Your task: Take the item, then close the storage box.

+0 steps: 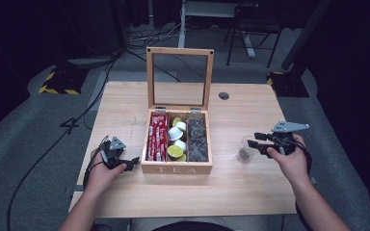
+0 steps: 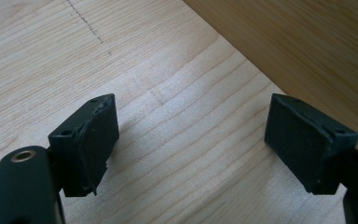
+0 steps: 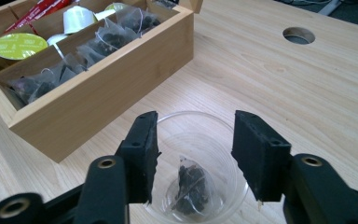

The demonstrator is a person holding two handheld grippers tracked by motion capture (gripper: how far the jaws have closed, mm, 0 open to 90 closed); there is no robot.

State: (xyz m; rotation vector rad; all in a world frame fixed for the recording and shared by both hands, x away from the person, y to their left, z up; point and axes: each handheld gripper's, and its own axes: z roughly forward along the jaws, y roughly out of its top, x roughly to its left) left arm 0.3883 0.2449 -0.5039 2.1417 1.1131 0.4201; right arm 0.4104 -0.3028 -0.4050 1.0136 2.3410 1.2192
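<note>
An open wooden tea box point(image 1: 176, 169) marked TEA stands mid-table with its glass lid point(image 1: 179, 79) upright. It holds red sachets point(image 1: 157, 137), white and green capsules point(image 1: 177, 142) and dark tea bags point(image 1: 197, 139). Right of it stands a clear plastic cup point(image 1: 244, 150) with one tea bag point(image 3: 190, 184) lying at its bottom. My right gripper point(image 1: 253, 140) hovers open just above the cup's point(image 3: 200, 135) rim, jaws to either side of the opening point(image 3: 196, 121). My left gripper point(image 1: 131, 164) rests open by the box's front left corner, with bare table between its jaws point(image 2: 191, 107).
The light wooden table point(image 1: 125, 106) has a round cable hole point(image 1: 224, 96) behind the cup. The box's side wall point(image 2: 307, 42) is close ahead of my left gripper. Cables and stand legs lie on the grey floor beyond the table.
</note>
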